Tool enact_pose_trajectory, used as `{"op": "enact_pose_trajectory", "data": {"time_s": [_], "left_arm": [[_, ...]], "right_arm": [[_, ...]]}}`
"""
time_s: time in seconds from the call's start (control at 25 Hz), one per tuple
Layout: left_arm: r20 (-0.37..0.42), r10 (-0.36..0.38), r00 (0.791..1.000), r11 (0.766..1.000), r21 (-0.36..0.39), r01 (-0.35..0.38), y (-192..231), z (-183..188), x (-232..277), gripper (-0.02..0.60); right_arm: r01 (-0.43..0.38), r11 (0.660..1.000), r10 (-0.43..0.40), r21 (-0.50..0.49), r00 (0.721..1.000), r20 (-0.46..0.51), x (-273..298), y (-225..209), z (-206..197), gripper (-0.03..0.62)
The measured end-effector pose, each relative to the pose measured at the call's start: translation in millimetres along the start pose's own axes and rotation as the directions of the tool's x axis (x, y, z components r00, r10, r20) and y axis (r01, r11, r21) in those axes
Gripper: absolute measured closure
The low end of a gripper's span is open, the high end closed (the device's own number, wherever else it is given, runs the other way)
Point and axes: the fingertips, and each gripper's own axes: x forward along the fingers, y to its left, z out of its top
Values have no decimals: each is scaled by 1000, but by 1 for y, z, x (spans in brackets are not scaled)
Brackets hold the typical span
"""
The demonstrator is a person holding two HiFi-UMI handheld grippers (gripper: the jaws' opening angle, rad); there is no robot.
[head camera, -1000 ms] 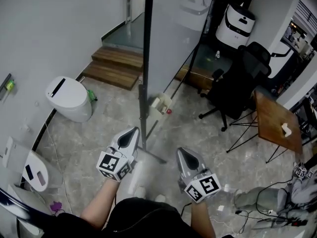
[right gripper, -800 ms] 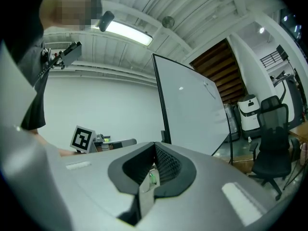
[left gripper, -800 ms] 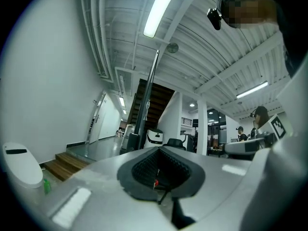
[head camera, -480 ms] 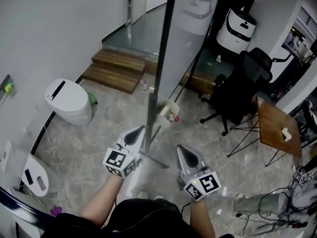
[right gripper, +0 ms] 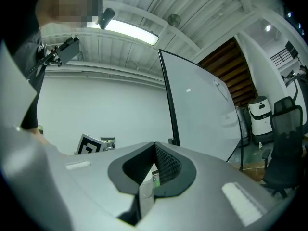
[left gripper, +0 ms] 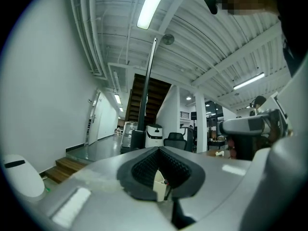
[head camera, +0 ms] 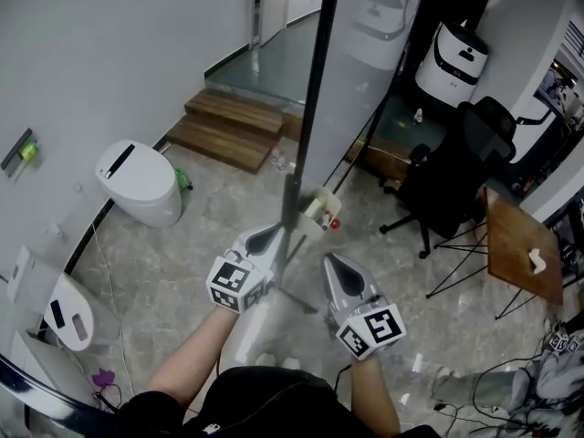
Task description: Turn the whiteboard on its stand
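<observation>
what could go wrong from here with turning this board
1. The left gripper is at the whiteboard edge with its jaws shut, not clamped on it, so it may slip off when pushing.
2. The small holder on the frame is right beside that gripper; a bump could knock its contents out.
3. The office chair stands on the board's far side and might get hit.
</observation>
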Motion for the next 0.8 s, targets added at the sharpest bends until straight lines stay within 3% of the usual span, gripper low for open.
{"op": "enact_pose_trajectory", "data": {"time_s": [0.32,0.52,0.68,0.8], "left_arm": [[-3,123,992,992,4,-123,24,11,22,566],[-68,145,987,988,61,-141,40,-7,42,471],[-116,152,982,986,89,-142,49,-18,60,325],[-132,163,978,984,92,-152,53,-26,71,293]], "right_arm": [[-23,1000,23,9,1000,-1,12,-13,5,586],[-35,999,35,22,999,-12,11,-18,0,586],[-37,999,37,16,999,-23,9,-21,-2,586],[-14,1000,15,27,999,-29,5,-29,-7,586]]}}
